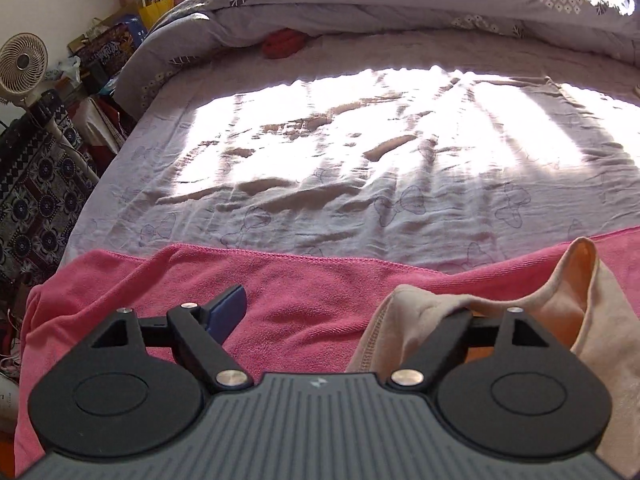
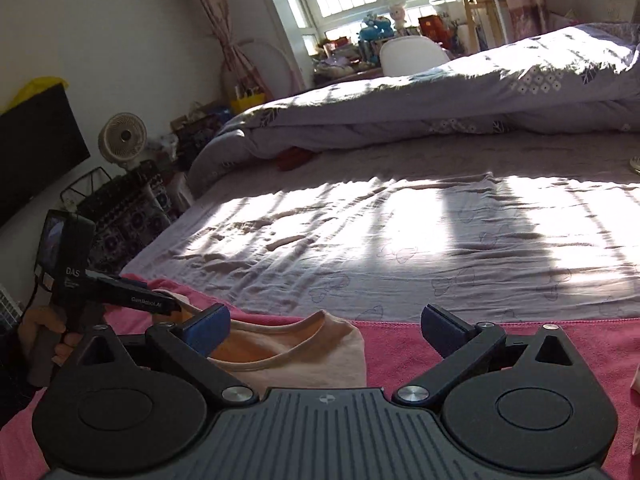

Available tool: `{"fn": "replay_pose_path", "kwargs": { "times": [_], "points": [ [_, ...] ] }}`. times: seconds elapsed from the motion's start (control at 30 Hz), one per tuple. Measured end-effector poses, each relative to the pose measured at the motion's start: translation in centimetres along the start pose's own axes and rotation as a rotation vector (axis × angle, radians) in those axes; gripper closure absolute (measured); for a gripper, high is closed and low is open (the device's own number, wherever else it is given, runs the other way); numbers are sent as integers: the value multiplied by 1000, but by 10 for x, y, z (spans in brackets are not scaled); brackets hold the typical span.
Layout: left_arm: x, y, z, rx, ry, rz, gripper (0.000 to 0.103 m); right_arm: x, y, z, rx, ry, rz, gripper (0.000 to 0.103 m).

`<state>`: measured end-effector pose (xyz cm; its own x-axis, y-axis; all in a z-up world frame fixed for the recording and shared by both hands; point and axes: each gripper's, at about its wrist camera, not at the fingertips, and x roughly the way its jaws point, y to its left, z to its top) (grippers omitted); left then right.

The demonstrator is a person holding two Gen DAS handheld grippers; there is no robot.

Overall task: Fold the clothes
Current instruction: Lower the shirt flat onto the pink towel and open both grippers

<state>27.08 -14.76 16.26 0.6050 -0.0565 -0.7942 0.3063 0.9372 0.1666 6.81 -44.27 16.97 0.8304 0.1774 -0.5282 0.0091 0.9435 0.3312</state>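
A beige garment (image 1: 592, 320) lies crumpled on a pink towel (image 1: 304, 300) at the near edge of the bed. My left gripper (image 1: 332, 306) stands open above the towel. Its left blue pad (image 1: 230, 312) is bare, and a fold of the beige cloth drapes over the right finger and hides it. In the right wrist view the beige garment (image 2: 304, 354) lies with its neckline up, below and between the wide-open fingers of my right gripper (image 2: 324, 330). Nothing is pinched there. The left gripper (image 2: 160, 304), held by a hand (image 2: 44, 332), reaches to the garment's left edge.
A wrinkled lilac sheet (image 1: 360, 184) covers the bed beyond the towel, partly in bright sun. A bunched duvet (image 1: 400, 4) lies across the far end with a red item (image 1: 282, 44) at its edge. A fan (image 1: 22, 64) and bags crowd the floor at left.
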Motion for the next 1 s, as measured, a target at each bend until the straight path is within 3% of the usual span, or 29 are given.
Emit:
{"fn": "replay_pose_path", "kwargs": {
  "times": [0.07, 0.27, 0.33, 0.43, 0.57, 0.7, 0.83, 0.93, 1.0],
  "points": [
    [-11, 14, -5, -54, 2, -48, 19, -27, -9, -25, 27, -13, -28, 0],
    [-17, 42, -19, -263, 104, -118, 12, -85, -30, -121, 150, 106, -185, 0],
    [-7, 33, -25, -265, 142, -90, 12, -99, -31, -145, 168, 142, -210, 0],
    [12, 12, -37, -212, 195, 17, 12, -115, -29, -169, 220, 159, -195, 0],
    [36, 1, -52, -244, 257, 18, 12, -114, -16, -186, 251, 166, -175, 0],
    [50, 7, -58, -376, 259, -48, 12, -113, 4, -180, 254, 99, -93, 0],
    [49, 41, -60, -702, 209, -235, 5, -104, 17, -174, 297, 34, 72, 0],
    [55, 63, -63, -911, 238, -319, 3, -81, 17, -187, 314, 63, 50, 0],
    [51, 66, -62, -901, 243, -302, 3, -77, 15, -201, 284, 2, 47, 0]
  ]
}}
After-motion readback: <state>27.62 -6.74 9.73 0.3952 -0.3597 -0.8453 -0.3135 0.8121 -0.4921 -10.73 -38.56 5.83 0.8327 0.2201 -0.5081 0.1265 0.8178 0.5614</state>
